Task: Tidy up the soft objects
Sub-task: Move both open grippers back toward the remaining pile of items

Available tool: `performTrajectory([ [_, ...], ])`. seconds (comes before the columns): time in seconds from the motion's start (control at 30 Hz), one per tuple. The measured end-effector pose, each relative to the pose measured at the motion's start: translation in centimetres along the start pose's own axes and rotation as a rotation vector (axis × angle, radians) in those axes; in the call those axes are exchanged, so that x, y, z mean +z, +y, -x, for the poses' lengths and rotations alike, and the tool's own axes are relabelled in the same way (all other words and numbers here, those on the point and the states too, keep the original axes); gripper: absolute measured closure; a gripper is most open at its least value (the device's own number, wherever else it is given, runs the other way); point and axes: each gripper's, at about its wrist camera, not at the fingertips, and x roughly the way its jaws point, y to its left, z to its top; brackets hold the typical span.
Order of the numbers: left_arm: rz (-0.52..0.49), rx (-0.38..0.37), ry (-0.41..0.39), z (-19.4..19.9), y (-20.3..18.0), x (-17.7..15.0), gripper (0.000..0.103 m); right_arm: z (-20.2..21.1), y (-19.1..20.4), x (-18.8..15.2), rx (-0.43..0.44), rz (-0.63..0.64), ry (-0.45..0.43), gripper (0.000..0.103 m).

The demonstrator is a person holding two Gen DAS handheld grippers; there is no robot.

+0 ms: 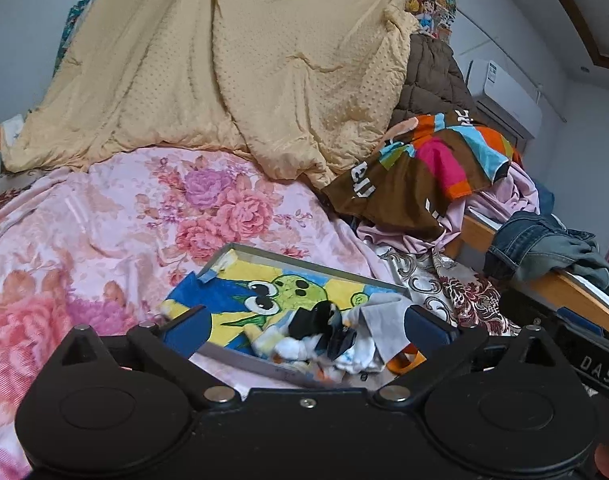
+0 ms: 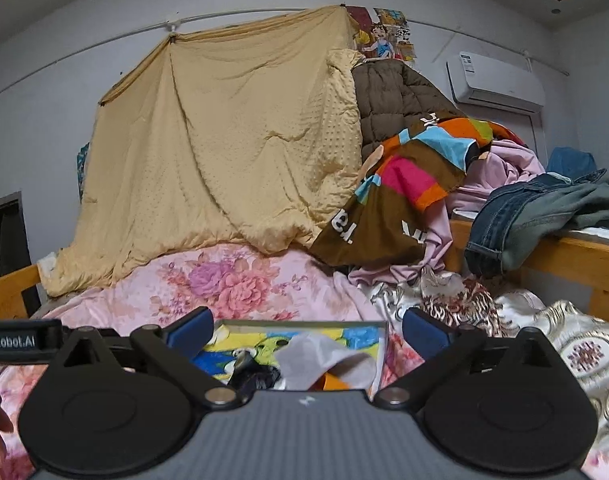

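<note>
Where the pink floral bedspread (image 1: 104,216) flattens out, lies a shallow grey tray (image 1: 304,261) lined with a yellow-and-blue cartoon frog towel (image 1: 264,300). Holds a rumpled heap of small soft things at its near right corner: black-and-white socks (image 1: 324,336), a pale grey cloth (image 1: 384,316), something orange (image 1: 404,360) partly hidden beneath. Seen from the right wrist too, tray (image 2: 384,344) and grey cloth (image 2: 324,356) just beyond the fingers. Left claw (image 1: 304,326) spread wide, blue pads (image 1: 184,330) apart, gripping nothing, hovering over the tray's near edge. Right claw (image 2: 306,330) likewise fully apart, empty, touching nothing. Behind, a tan quilt (image 1: 244,60) draped high, with a multicoloured garment (image 1: 436,164) and jeans (image 1: 544,244) piled to the right.
</note>
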Motion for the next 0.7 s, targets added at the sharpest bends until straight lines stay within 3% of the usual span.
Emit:
performTrajectory([
  [0.17,-0.007,-0.018,0.029,2.3,1.7,-1.1,0.001,3.2,1.8,-2.2,0.010,0.004,0.018,0.000],
  [0.47,0.007,0.015,0.074,5.3,4.7,-3.4,0.001,6.3,4.5,-4.8,0.075,0.071,0.050,0.000],
  [0.7,-0.058,0.008,0.092,8.0,5.8,-5.0,0.001,9.2,5.5,-6.3,0.089,0.060,0.065,0.000],
])
